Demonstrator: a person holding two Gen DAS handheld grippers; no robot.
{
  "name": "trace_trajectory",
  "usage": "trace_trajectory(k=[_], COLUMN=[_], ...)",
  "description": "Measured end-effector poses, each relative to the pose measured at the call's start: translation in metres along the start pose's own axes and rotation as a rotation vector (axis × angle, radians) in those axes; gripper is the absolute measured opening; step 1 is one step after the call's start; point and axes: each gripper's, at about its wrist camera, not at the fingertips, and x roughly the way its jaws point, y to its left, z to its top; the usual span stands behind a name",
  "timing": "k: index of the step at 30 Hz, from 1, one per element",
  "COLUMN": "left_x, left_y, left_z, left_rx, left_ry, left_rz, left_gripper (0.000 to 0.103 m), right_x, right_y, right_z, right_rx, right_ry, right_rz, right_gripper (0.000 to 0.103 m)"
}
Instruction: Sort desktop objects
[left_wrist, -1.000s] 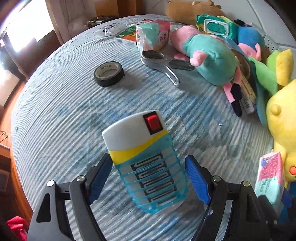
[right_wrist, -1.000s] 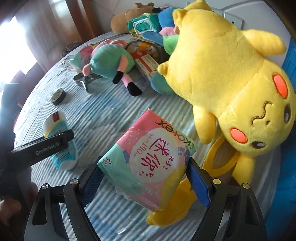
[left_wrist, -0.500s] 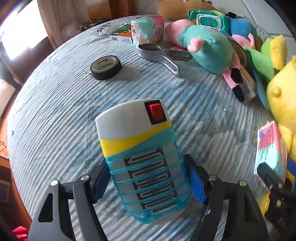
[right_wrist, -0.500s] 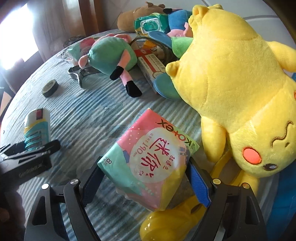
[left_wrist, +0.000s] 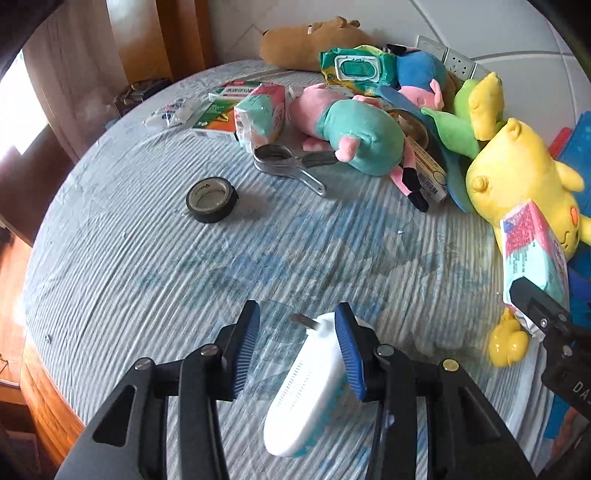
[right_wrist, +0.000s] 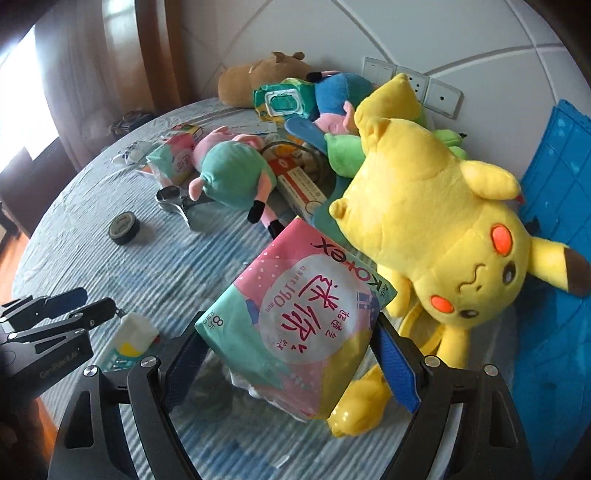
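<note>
Now my left gripper (left_wrist: 297, 345) stands open; the white plug-in device (left_wrist: 308, 384) leans on its right finger only, low over the surface (left_wrist: 147, 258). My right gripper (right_wrist: 288, 354) holds the pink pad packet (right_wrist: 299, 325) beside the yellow plush (right_wrist: 436, 236).

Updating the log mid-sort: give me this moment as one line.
left gripper: open, white-and-blue plastic plug-in lamp against one pad | right gripper: shut on pink-and-teal soft pad pack

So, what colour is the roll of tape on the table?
Black, seen best in the left wrist view: roll of tape.
</note>
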Motion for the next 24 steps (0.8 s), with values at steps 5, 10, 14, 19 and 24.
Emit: trace_trajectory(k=[5,10,14,19,24], left_x=[0.003,0.007,0.010,0.024,0.030], left_y=[-0.008,-0.017,-0.024,-0.048,-0.059], left_z=[-0.017,-0.034,-0.048,-0.065,-0.066], left_rx=[0.052,0.105,0.148,0.256,0.342], left_ry=[0.012,0.024,0.035,0.050,0.048], left_rz=[-0.010,-0.020,-0.029,-0.006,-0.054], left_gripper=[0.079,0.079,0.079,0.082,0.087], right_x=[-0.004,0.007,0.005,0.003,-0.007], right_y=[-0.003,-0.006,-0.013,-0.020,-0.021], right_z=[-0.015,-0.030,-0.044,-0.060,-0.068], right_rx=[0.055,0.070,0.071,0.078,0.107], right_ry=[0.013,0.046,0.053,0.054,0.032], right_rz=[-0.023,0.001,0.003,0.003,-0.010], right_gripper=[0.085,0.085,0.085,0.085,0.085])
